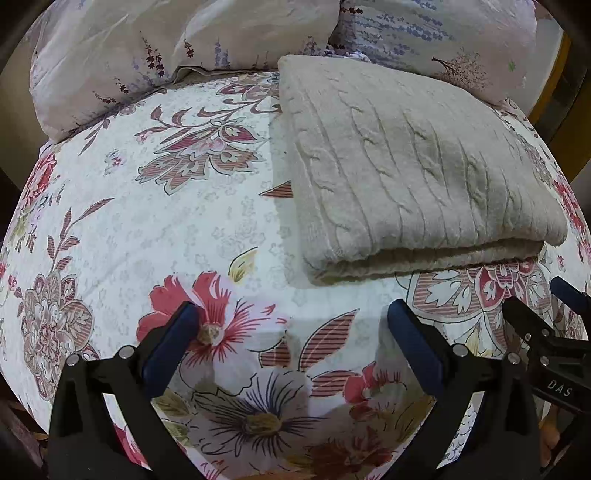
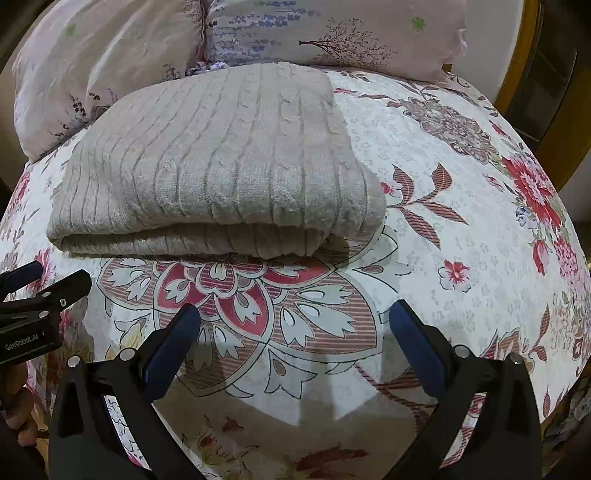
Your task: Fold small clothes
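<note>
A beige cable-knit sweater lies folded into a thick rectangle on the floral bedspread, its folded edge toward me. It also shows in the right wrist view. My left gripper is open and empty, hovering over the bedspread in front of and left of the sweater. My right gripper is open and empty, just in front of the sweater's folded edge. The right gripper also shows at the right edge of the left wrist view, and the left gripper at the left edge of the right wrist view.
Pillows with lavender and tree prints lie behind the sweater at the head of the bed. A wooden frame edge shows at the far right. Bare bedspread lies left of the sweater and right of it.
</note>
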The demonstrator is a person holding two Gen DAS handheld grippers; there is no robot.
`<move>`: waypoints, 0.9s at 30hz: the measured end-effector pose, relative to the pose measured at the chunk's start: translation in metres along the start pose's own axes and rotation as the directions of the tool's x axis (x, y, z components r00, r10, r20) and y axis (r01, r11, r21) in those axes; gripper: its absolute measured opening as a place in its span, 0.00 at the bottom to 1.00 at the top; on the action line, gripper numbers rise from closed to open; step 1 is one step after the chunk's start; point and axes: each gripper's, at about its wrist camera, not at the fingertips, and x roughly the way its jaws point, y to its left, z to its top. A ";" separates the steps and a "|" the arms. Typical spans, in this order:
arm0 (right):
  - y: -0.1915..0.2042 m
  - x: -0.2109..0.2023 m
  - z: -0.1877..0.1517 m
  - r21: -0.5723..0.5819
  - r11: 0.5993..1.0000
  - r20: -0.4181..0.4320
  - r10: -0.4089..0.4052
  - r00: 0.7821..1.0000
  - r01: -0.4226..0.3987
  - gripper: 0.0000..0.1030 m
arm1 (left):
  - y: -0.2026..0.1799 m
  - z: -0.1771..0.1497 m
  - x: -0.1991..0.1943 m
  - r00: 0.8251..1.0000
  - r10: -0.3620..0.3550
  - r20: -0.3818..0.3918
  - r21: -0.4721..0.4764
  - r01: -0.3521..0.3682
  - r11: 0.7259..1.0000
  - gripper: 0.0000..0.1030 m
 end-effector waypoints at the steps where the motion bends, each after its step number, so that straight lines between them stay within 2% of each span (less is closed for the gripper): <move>1: 0.000 -0.002 -0.001 0.000 1.000 -0.001 0.000 1.000 0.000 0.99 | 0.000 0.000 0.000 1.000 0.002 0.000 -0.002 -0.002 1.000 0.98; 27: 0.000 -0.002 0.000 -0.001 1.000 -0.004 0.000 1.000 0.000 0.99 | -0.001 0.000 -0.001 1.000 0.004 0.000 -0.006 -0.004 1.000 0.98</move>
